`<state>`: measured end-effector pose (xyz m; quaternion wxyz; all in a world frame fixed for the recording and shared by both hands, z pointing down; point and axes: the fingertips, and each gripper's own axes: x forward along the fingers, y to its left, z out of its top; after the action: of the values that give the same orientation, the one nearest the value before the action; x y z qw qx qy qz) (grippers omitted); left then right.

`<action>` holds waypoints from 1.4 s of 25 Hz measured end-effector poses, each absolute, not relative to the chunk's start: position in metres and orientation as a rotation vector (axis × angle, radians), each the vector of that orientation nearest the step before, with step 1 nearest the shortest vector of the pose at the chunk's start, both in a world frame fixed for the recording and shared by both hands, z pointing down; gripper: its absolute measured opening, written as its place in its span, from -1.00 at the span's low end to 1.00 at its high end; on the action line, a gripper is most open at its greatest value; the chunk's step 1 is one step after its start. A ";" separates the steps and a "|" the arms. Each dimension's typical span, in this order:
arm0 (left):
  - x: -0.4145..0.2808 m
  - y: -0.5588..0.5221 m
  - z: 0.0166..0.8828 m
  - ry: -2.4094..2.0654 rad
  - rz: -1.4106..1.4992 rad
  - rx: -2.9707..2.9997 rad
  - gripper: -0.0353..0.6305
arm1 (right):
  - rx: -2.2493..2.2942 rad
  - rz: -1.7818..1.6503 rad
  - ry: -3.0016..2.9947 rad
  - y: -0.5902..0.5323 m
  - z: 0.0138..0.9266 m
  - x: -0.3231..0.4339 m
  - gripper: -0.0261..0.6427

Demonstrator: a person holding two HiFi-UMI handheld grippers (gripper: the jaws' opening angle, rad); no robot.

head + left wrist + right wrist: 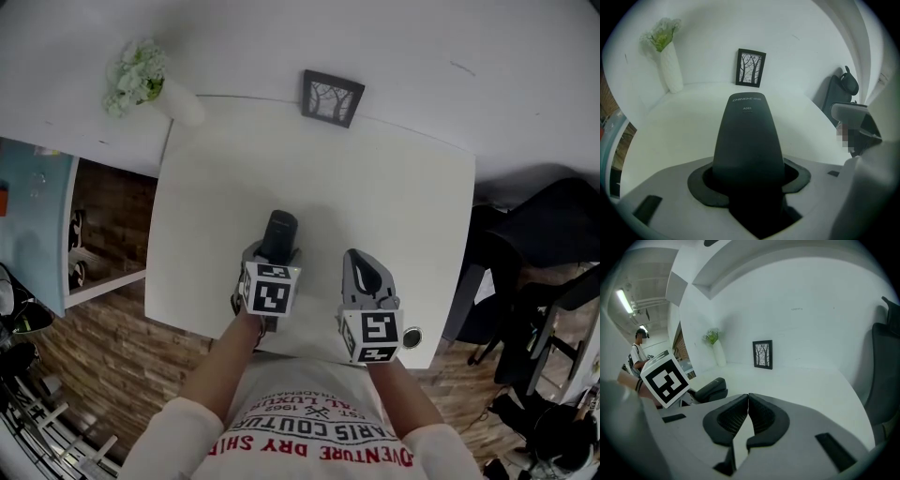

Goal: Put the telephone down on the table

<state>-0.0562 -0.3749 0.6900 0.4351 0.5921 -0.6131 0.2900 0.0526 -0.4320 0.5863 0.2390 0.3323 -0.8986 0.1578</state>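
Head view, telephone (279, 232): black handset, long axis running away from the person toward the picture frame (332, 97); it sits over the near middle of the white tabletop (375, 187).
Head view, left gripper (272, 253): clamped on the telephone's near part, jaws standing wide on either side of it; the far end sticks out ahead.
Head view, right gripper (364, 267): just right of the left one, over the tabletop's near edge, nothing in it.
Head view, vase (178, 101): white, at the far left corner, holding pale green flowers (136, 75).
Head view, cut off: a dark chair (553, 225) partly out of view at right; the handset's near end is covered by the marker cube.
Left gripper view, telephone: rises from between the two dark pads, tapering, its tip aimed at the picture frame; small print near the tip is too small to read.
Left gripper view, hidden: the lower part of the handset is lost in shadow between the jaws.
Right gripper view, jaws: tips pressed together, nothing between them.
Right gripper view, telephone: at left, lying about level, low over the tabletop; contact with the surface cannot be told.
Right gripper view, edge: a person (637, 355) stands far off at left.
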 end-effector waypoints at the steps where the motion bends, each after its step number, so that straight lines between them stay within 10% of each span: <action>1: -0.057 -0.375 0.690 -1.528 0.721 1.470 -0.04 | 0.908 0.435 -2.459 -0.432 0.587 0.052 -0.85; 35: -0.046 -0.363 0.645 -1.572 0.666 1.645 0.22 | 0.932 0.404 -2.456 -0.406 0.566 0.047 -0.85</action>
<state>-0.0461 -0.3627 0.6453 0.3761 0.6429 -0.6145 0.2602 0.0472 -0.4064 0.5662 0.2393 0.3405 -0.8972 0.1476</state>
